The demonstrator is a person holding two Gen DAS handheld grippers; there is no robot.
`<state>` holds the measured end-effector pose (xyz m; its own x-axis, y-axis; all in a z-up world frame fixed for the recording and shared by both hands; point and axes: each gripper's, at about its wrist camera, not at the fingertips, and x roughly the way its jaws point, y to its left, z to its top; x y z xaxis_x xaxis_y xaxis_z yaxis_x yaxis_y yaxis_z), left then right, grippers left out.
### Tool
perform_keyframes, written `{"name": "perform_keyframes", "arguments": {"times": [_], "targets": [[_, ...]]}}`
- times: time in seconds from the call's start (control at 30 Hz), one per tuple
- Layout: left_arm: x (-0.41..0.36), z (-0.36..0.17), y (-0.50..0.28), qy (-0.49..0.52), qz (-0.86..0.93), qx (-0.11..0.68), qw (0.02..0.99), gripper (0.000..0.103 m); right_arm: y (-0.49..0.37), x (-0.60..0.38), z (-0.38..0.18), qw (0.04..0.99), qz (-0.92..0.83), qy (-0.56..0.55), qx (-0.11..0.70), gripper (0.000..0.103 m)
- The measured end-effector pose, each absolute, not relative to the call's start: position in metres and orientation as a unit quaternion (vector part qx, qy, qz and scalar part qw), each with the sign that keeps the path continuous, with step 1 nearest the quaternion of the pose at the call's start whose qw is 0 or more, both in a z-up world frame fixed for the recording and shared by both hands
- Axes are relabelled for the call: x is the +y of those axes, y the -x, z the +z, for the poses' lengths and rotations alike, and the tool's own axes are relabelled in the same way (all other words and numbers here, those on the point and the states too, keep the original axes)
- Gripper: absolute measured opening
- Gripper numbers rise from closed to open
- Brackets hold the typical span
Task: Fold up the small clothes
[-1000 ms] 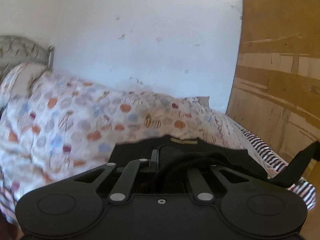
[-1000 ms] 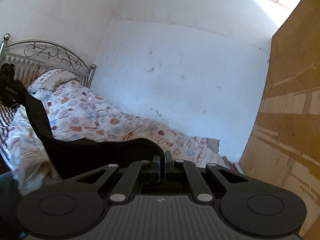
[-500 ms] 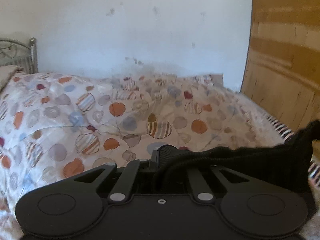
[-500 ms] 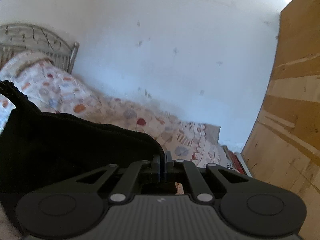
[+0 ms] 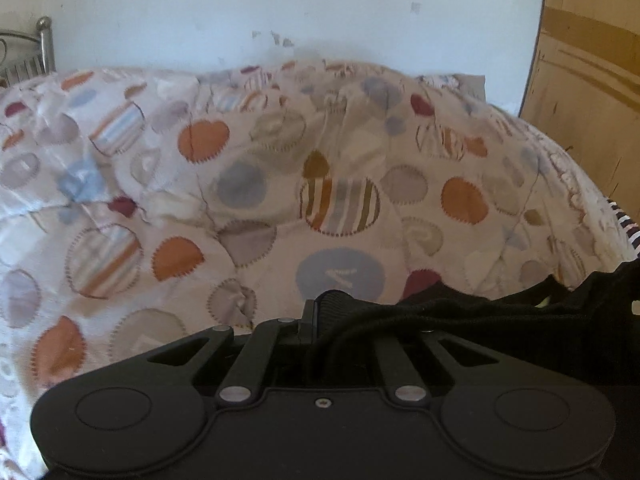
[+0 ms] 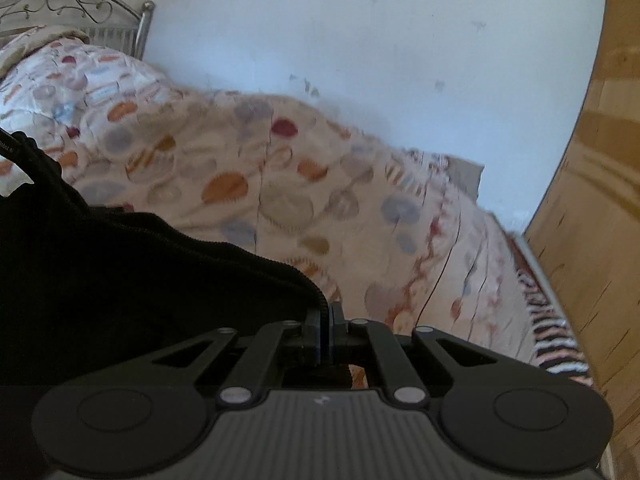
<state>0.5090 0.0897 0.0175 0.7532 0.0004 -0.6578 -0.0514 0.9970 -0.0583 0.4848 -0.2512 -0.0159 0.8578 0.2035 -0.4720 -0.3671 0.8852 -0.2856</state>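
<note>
Left wrist view: my left fingers (image 5: 320, 312) pinch the black garment (image 5: 500, 320), trailing toward 3 o'clock; my right fingers (image 6: 326, 316) pinch it too, over the quilt (image 5: 280, 184).

A rumpled quilt (image 5: 280, 184) printed with orange, blue, grey and striped circles covered the bed and filled most of both wrist views, with a striped sheet (image 6: 556, 344) showing at its right edge. Behind it stood a white wall (image 6: 400, 60) marked with small dark scuffs, and at the far left a curled metal headboard (image 6: 80, 12) rose just beside that wall, with a pillow (image 6: 36, 38) in the same print lying in front of its bars. A tall wooden panel (image 5: 588, 92) of pale and darker brown bands stood along the right side of the bed.
</note>
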Motion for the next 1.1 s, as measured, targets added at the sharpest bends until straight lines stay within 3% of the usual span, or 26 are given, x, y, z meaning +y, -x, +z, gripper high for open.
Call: {"name": "perform_keyframes", "arguments": {"times": [0.2, 0.27, 0.3, 0.37, 0.4, 0.43, 0.47, 0.53, 0.63, 0.7, 1.1], "targets": [[0.095, -0.001, -0.526, 0.068, 0.019, 0.376, 0.924, 0.007, -0.495, -0.259, -0.03, 0.946, 0.148, 0.164, 0.236, 0.004], [0.095, -0.002, -0.527, 0.07, 0.021, 0.381, 0.922, 0.015, -0.498, -0.258, -0.03, 0.945, 0.147, 0.164, 0.24, 0.01], [0.095, -0.002, -0.527, 0.073, 0.023, 0.383, 0.92, 0.019, -0.5, -0.258, -0.031, 0.945, 0.145, 0.163, 0.243, 0.019], [0.098, 0.0, -0.526, 0.087, 0.016, 0.389, 0.917, 0.053, -0.502, -0.26, -0.031, 0.946, 0.142, 0.158, 0.246, 0.043], [0.101, 0.001, -0.524, 0.097, 0.012, 0.389, 0.916, 0.063, -0.502, -0.261, -0.031, 0.946, 0.141, 0.156, 0.247, 0.055], [0.103, 0.003, -0.522, 0.106, 0.01, 0.389, 0.915, 0.079, -0.501, -0.262, -0.03, 0.946, 0.138, 0.156, 0.247, 0.061], [0.106, 0.006, -0.519, 0.114, 0.007, 0.387, 0.915, 0.084, -0.5, -0.264, -0.03, 0.947, 0.136, 0.156, 0.247, 0.064], [0.113, 0.011, -0.511, 0.126, -0.002, 0.38, 0.916, 0.088, -0.496, -0.271, -0.028, 0.948, 0.132, 0.149, 0.249, 0.085], [0.124, 0.017, -0.49, 0.124, 0.0, 0.366, 0.922, 0.101, -0.486, -0.286, -0.023, 0.95, 0.128, 0.133, 0.25, 0.096], [0.131, 0.019, -0.473, 0.113, 0.004, 0.356, 0.928, 0.102, -0.474, -0.299, -0.019, 0.953, 0.125, 0.119, 0.248, 0.103], [0.131, -0.001, -0.329, 0.071, 0.005, 0.33, 0.941, 0.102, -0.333, -0.354, -0.032, 0.964, 0.122, 0.016, 0.235, 0.103]]}}
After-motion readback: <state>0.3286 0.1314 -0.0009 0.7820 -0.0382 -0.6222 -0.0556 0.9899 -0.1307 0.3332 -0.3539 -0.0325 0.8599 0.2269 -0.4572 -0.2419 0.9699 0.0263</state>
